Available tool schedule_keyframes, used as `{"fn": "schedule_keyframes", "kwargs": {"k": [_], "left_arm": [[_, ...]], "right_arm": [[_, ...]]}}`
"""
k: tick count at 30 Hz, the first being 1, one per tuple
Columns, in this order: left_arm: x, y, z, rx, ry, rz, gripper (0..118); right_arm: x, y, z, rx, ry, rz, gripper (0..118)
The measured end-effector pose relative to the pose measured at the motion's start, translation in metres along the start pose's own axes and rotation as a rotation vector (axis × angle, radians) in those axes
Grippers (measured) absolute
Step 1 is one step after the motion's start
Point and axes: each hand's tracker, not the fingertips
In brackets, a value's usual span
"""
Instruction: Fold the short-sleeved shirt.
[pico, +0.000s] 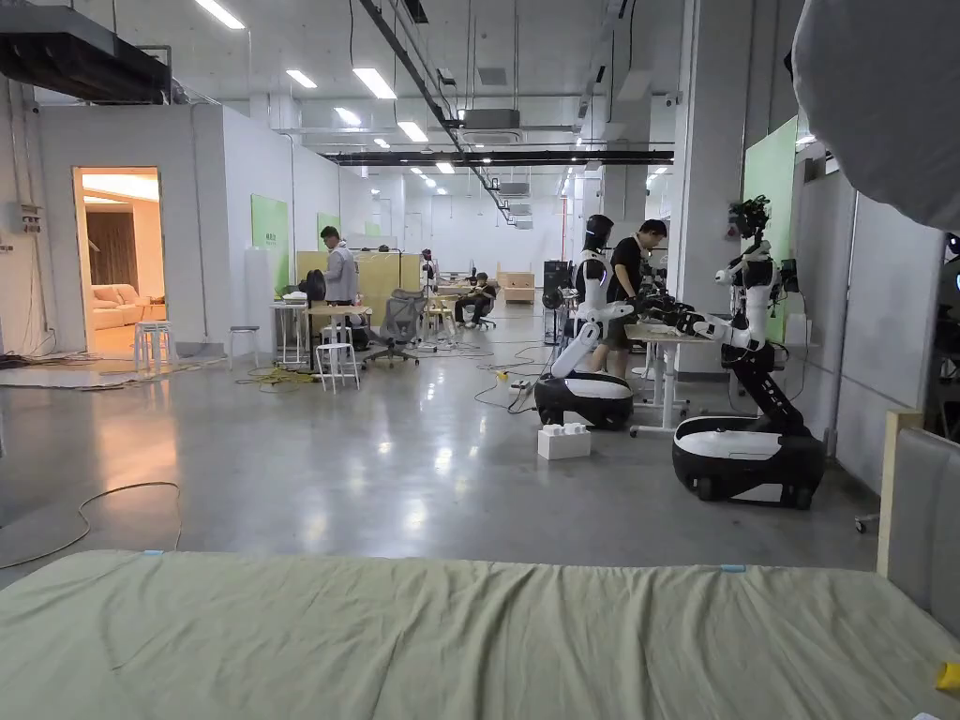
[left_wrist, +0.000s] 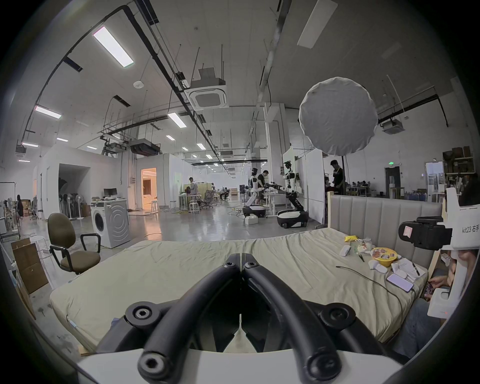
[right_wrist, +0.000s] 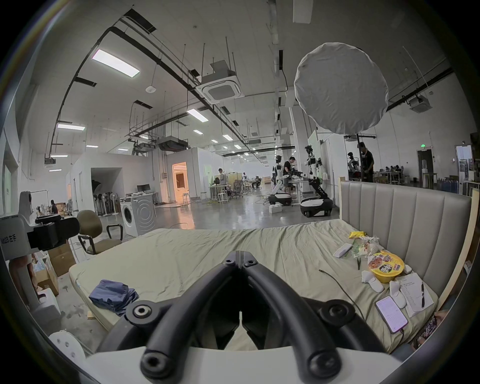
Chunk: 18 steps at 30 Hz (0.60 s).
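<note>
Both your claws are held up above the near edge of the bed (right_wrist: 181, 249), pointing across it at the hall, and neither has anything in it. The left claw (left_wrist: 241, 262) has its jaws closed tip to tip, empty; the right claw (right_wrist: 240, 259) is the same, tips together with nothing between them. You hold them side by side: the left gripper view catches the right claw's housing at its right edge, and the right gripper view catches the left one's at its left edge.

The shirt (right_wrist: 114, 295) is the blue bundle lying crumpled at the near left corner of the bed, well apart from both claws. It sits in a heap, not spread, so I judge the folding has not begun; the first job is to bring it toward the bare middle of the sheet and lay it flat.

The middle of the bed is bare, which suits that. The clutter sits along the headboard (right_wrist: 405, 215) side: a noodle bowl (right_wrist: 385, 266), a phone (right_wrist: 391, 313) on its cable (right_wrist: 342, 288), papers and wrappers. Keeping the shirt toward the left half would likely avoid dragging cloth over the cable or the bowl.

Your head is facing out over the far edge of the bed, so the head view misses the shirt; you would need to look down and left before reaching for it.
</note>
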Motion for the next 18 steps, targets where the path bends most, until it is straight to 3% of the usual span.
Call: {"fn": "schedule_keyframes", "kwargs": {"k": [18], "left_arm": [[0.0003, 0.0007, -0.0018, 0.003, 0.008, 0.004, 0]], "right_arm": [[0.0021, -0.0021, -0.0029, -0.014, -0.019, -0.021, 1]]}}
